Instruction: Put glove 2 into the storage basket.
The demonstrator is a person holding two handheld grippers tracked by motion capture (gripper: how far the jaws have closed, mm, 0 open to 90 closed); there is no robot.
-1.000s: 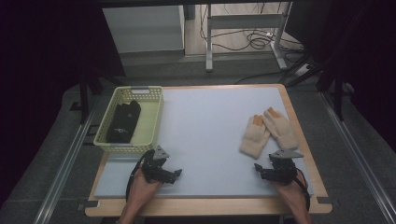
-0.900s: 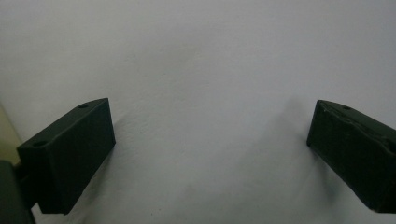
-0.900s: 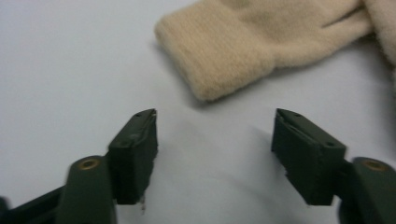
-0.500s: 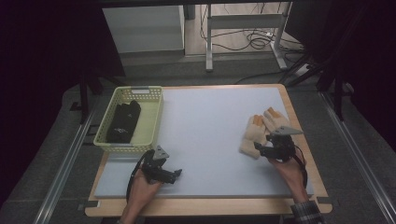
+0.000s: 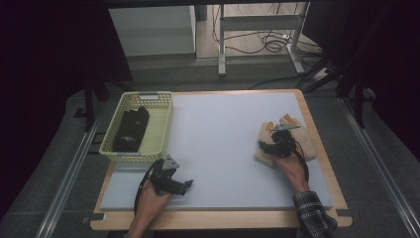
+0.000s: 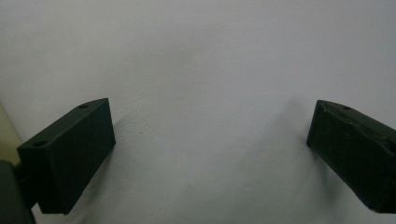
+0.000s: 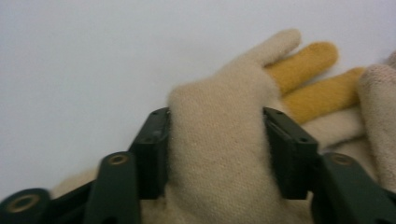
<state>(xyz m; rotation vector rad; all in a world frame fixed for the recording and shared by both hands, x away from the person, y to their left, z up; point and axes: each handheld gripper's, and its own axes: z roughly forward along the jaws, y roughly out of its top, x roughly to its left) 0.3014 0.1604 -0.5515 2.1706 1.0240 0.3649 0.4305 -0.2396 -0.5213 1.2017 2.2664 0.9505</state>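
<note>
Two cream gloves with orange-yellow fingers lie side by side at the right of the white mat (image 5: 223,139). My right gripper (image 5: 270,144) sits on the left glove (image 5: 261,156). In the right gripper view its jaws have just been closing, and they press a bunched fold of that glove (image 7: 219,140) between them. The second glove (image 7: 380,93) lies just to the right. My left gripper (image 5: 185,186) rests near the front left of the mat. It is open over bare mat (image 6: 210,154), with nothing between its fingers (image 6: 70,154).
A pale yellow mesh basket (image 5: 148,95) stands at the mat's back left with a black fabric item (image 5: 130,130) inside. The wooden table edge (image 5: 218,218) frames the mat. Dark floor, cables and a metal stand lie beyond the far edge.
My right hand has travelled from the front edge forward onto the gloves, and its jaws have narrowed around the left glove. The left hand has stayed put.
</note>
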